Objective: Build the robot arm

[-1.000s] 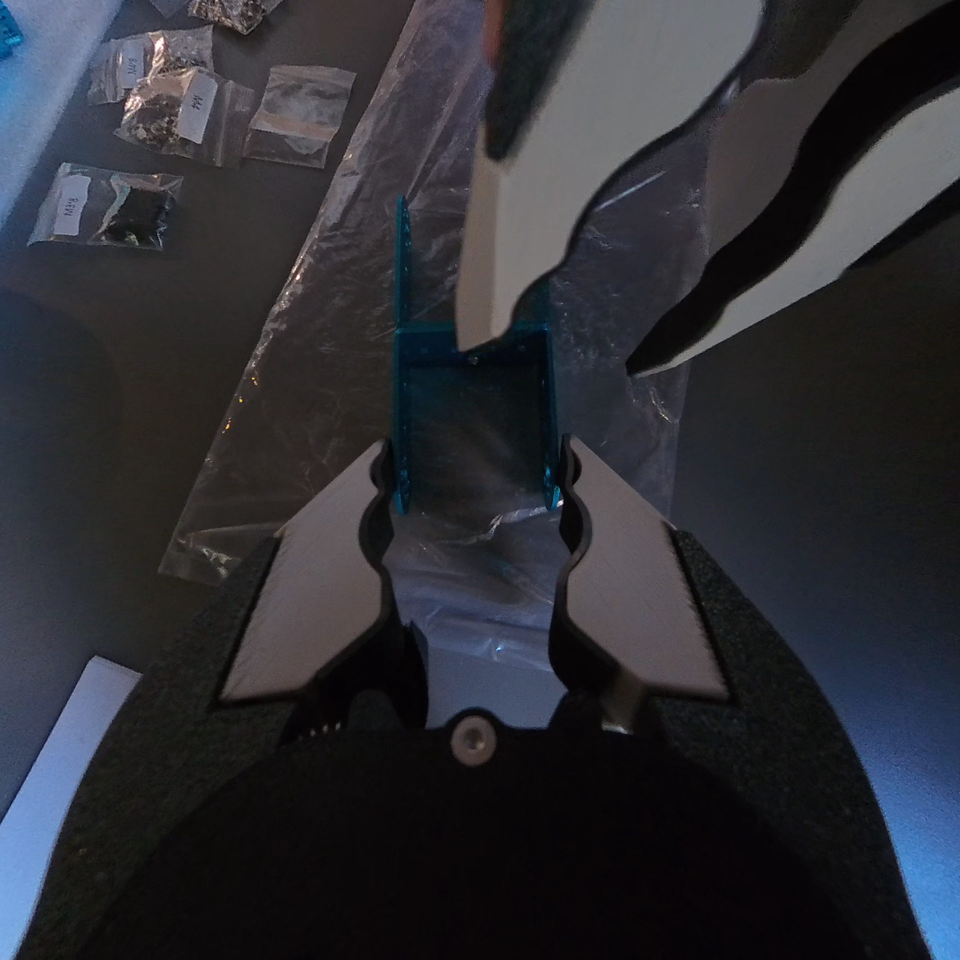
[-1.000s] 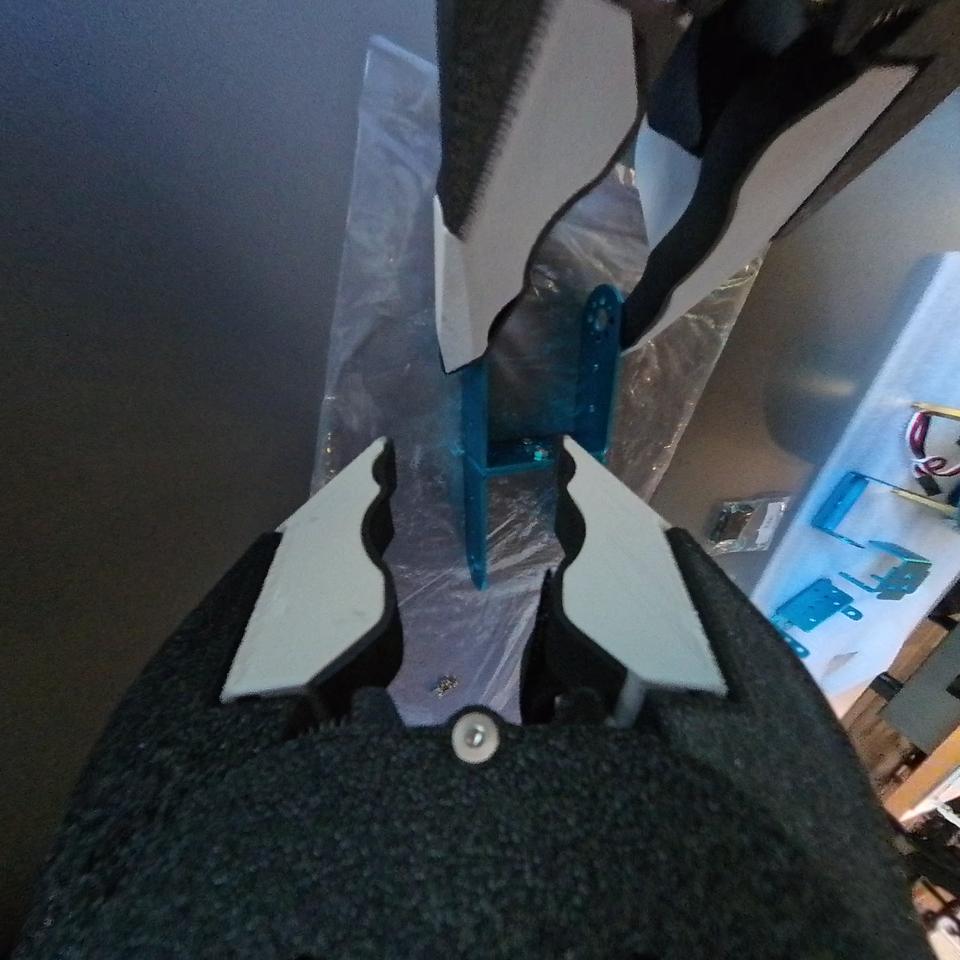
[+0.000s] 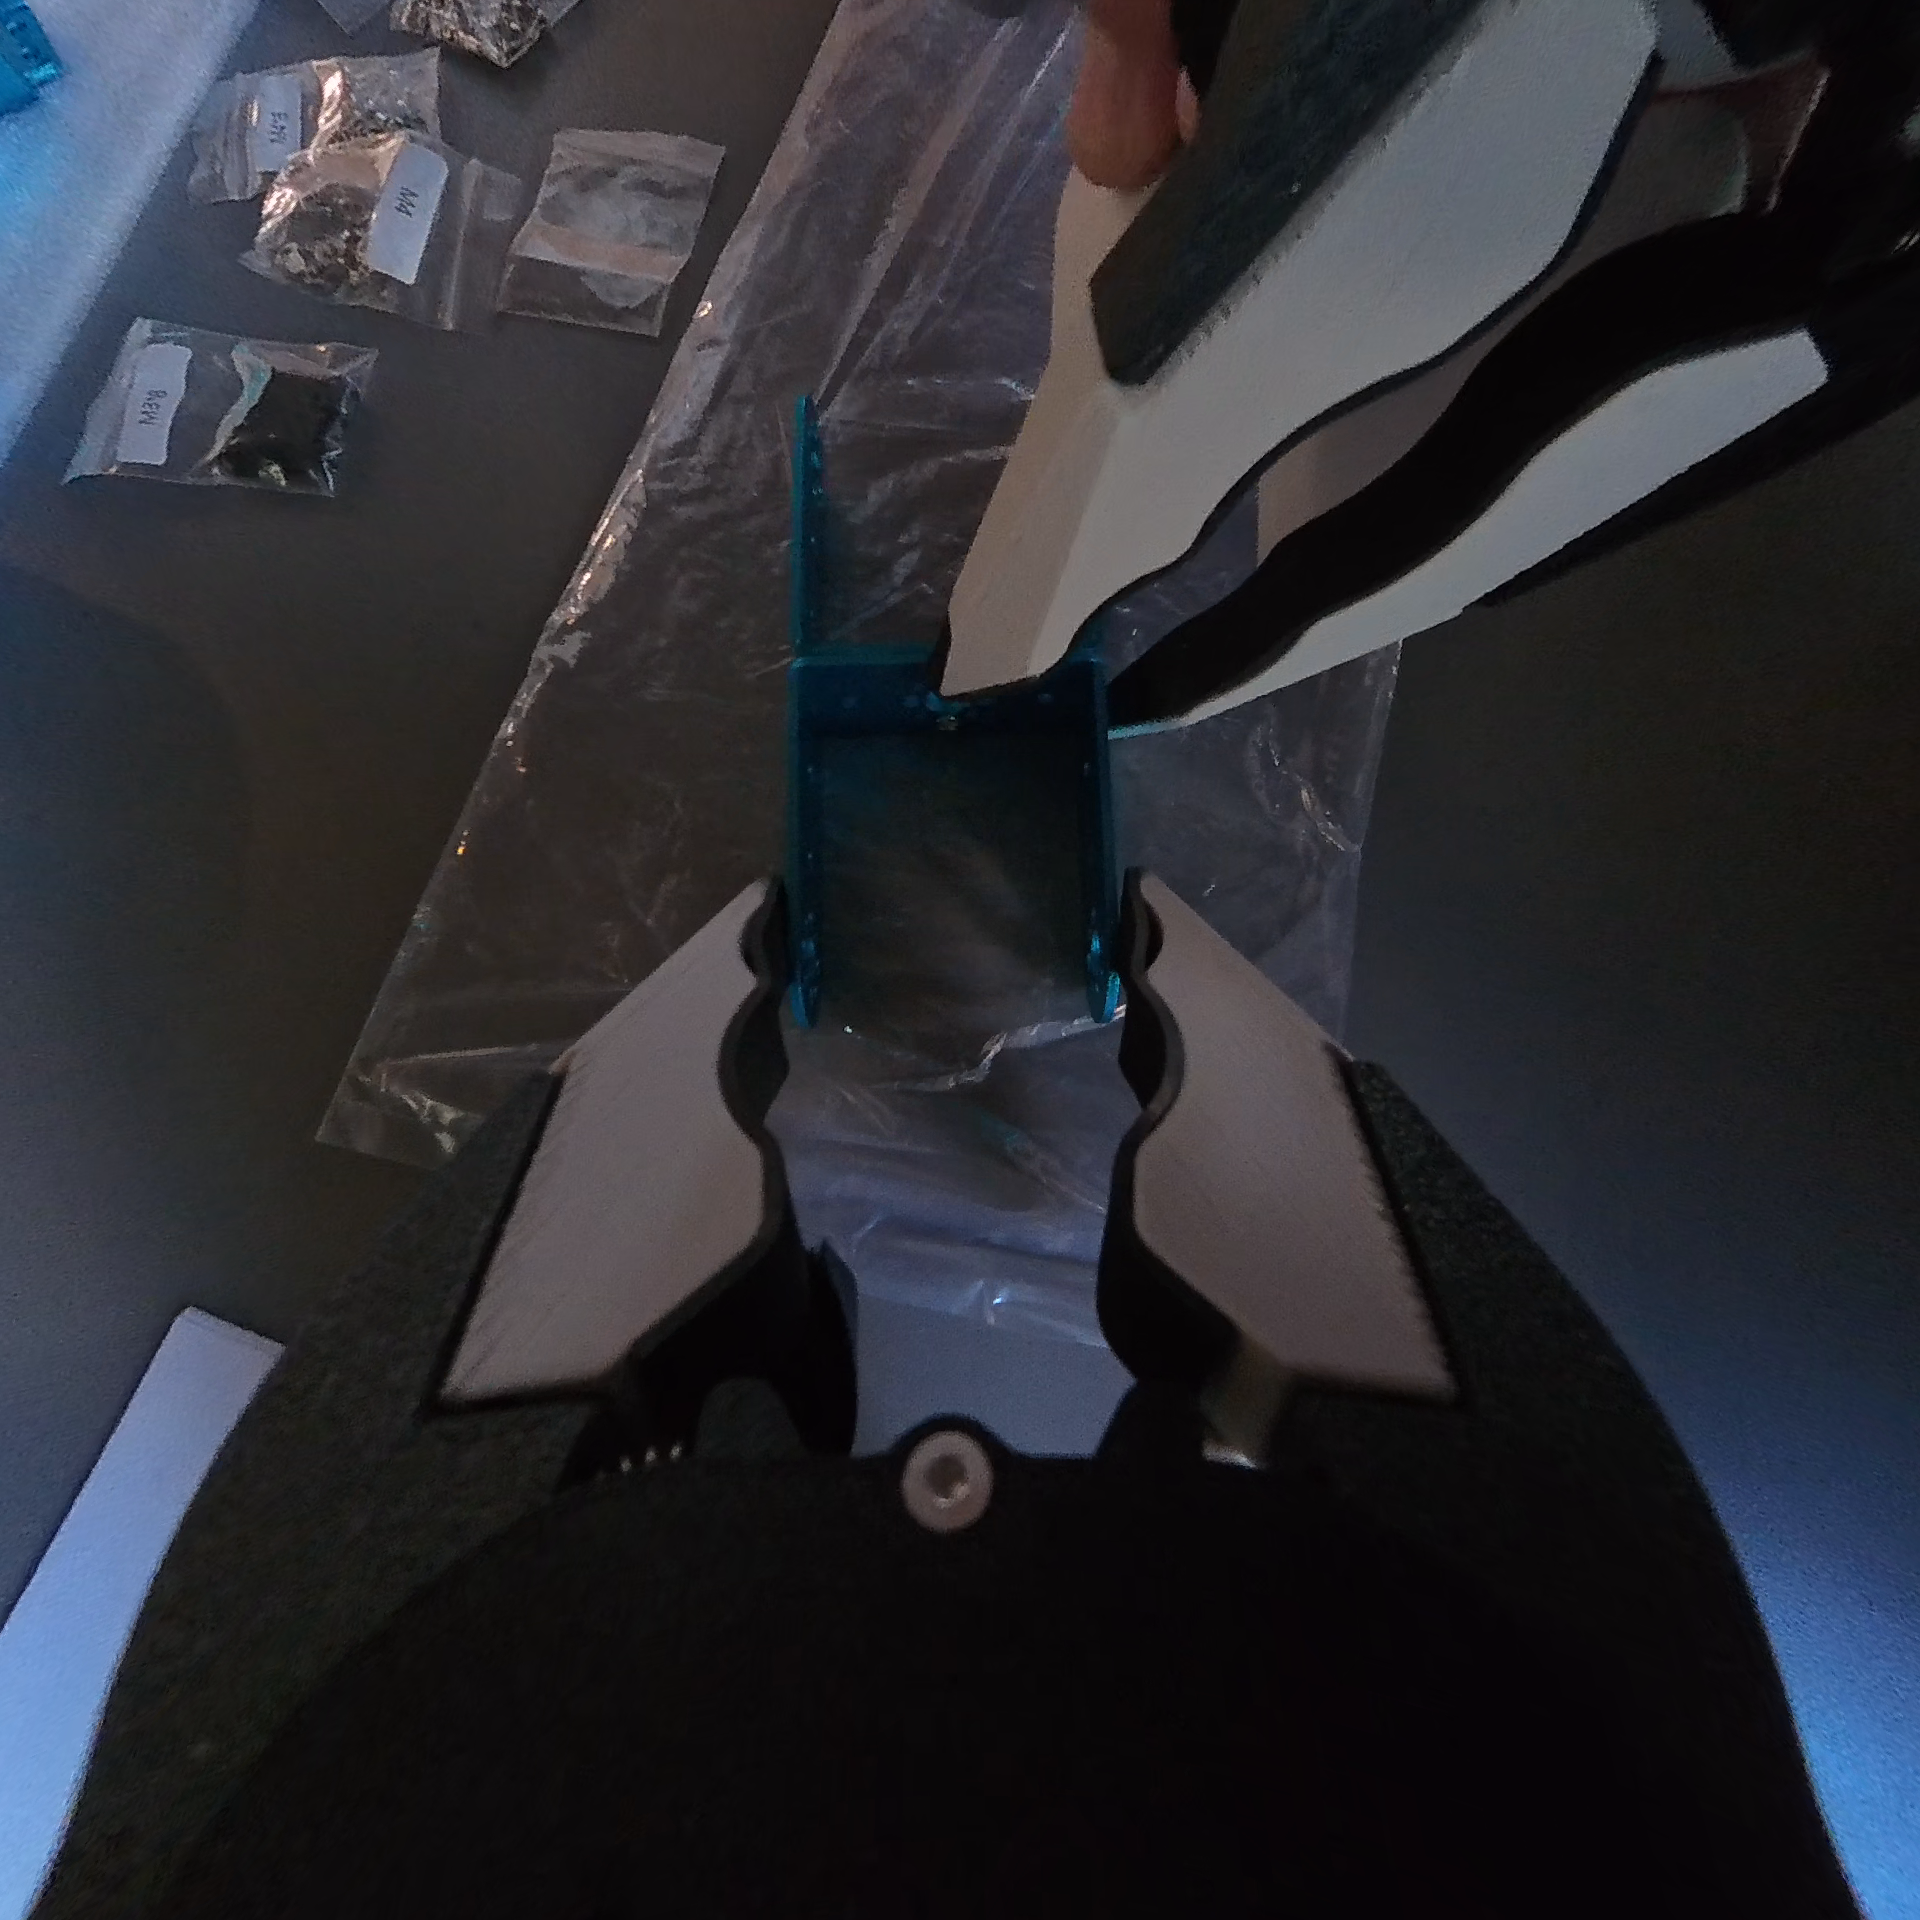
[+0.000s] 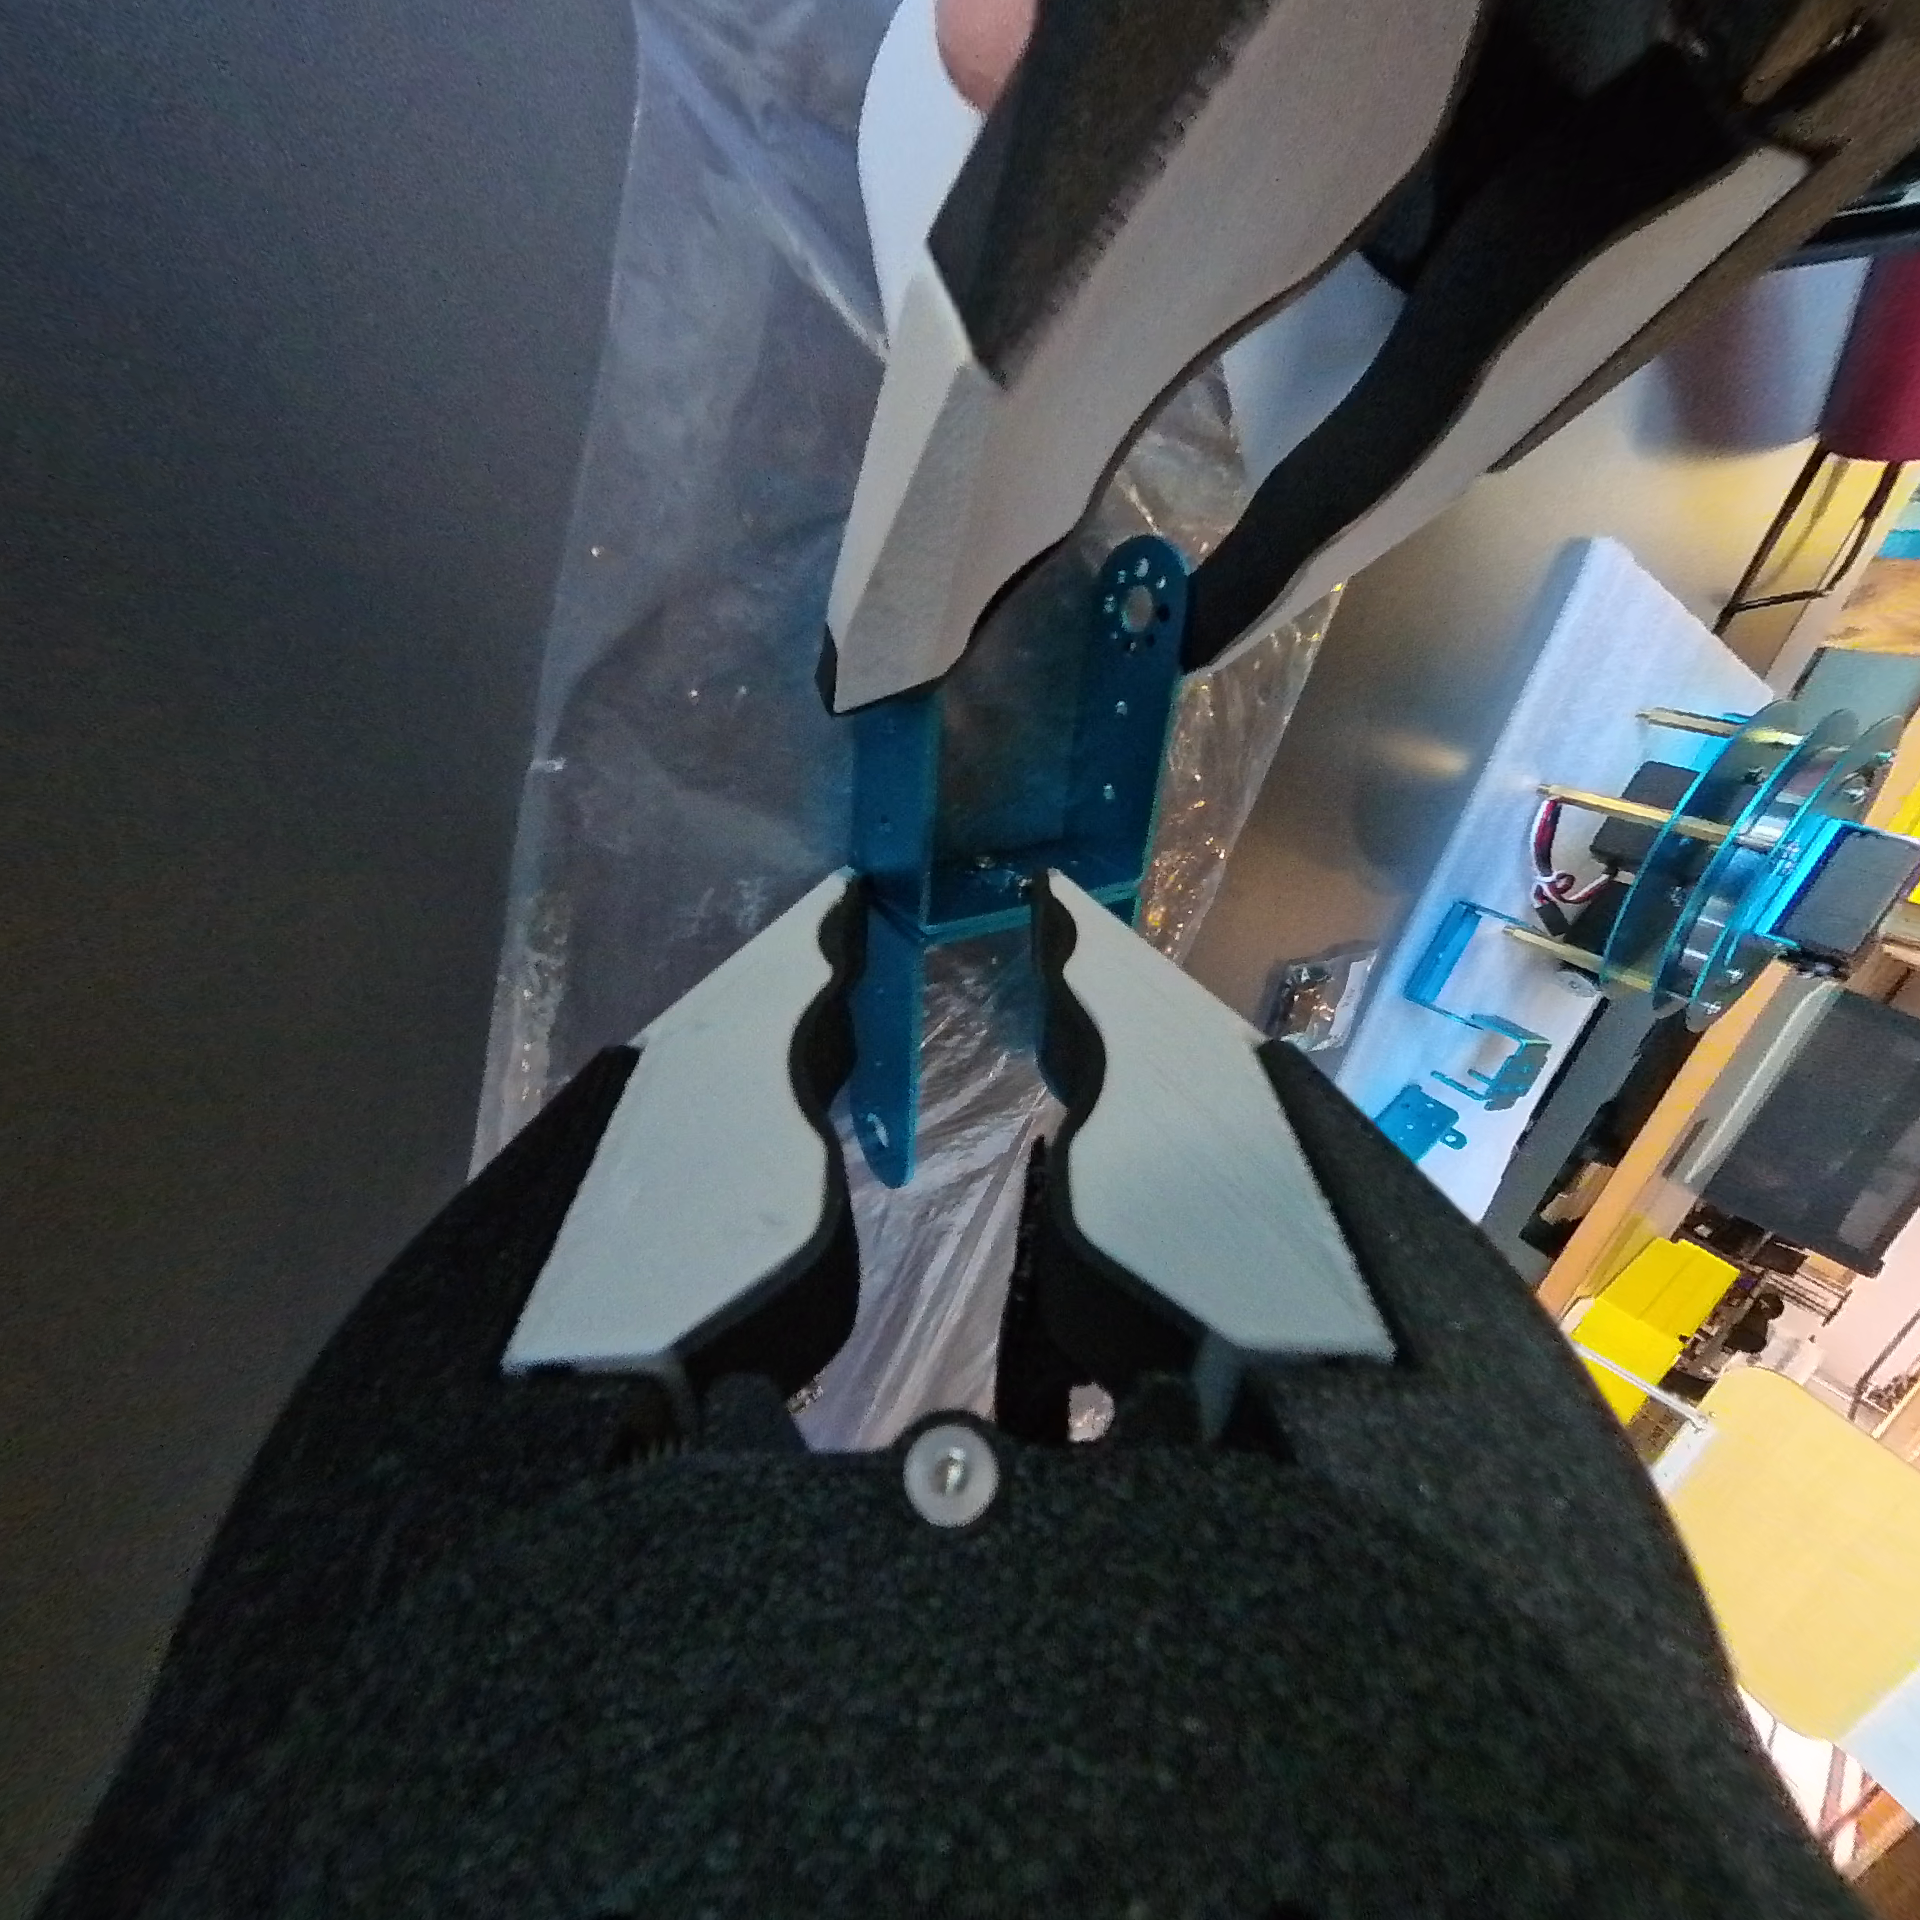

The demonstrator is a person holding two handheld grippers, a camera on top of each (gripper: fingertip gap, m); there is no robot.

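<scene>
Left claw (image 3: 951,935): fingers set apart at bracket width, their inner faces pressed on the two near arms of the blue bracket assembly (image 3: 951,800), so it is clamped on that part from outside. Right claw (image 4: 945,894): tips narrowly apart, one outside the long left arm, the other at the cross-plate; contact looks likely, but whether it really grips cannot be told from these views. The assembly looks like two U-shaped sheet-metal brackets joined back to back at a small screw (image 3: 948,717), held between the two claws just above a clear plastic bag (image 3: 727,582) lying flat on the desk (image 3: 1662,831). Handling judgement: thin anodised metal, light, stiff, smooth-faced and so inclined to slip or pivot in a pinch; best taken across the flat outer faces of the arms or at the cross-plate, not at the rounded perforated ends. Bag film is crinkled, limp, slippery. Desk surface is dark, matte, dimly lit. To the far left lie several small zip bags of hardware (image 3: 343,229) with white labels. In the right wrist view, beyond the desk edge, a pale sheet carries loose blue brackets (image 4: 1475,966) and a stacked disc assembly on brass standoffs (image 4: 1766,831); yellow bins (image 4: 1652,1320) and shelving farther off.
</scene>
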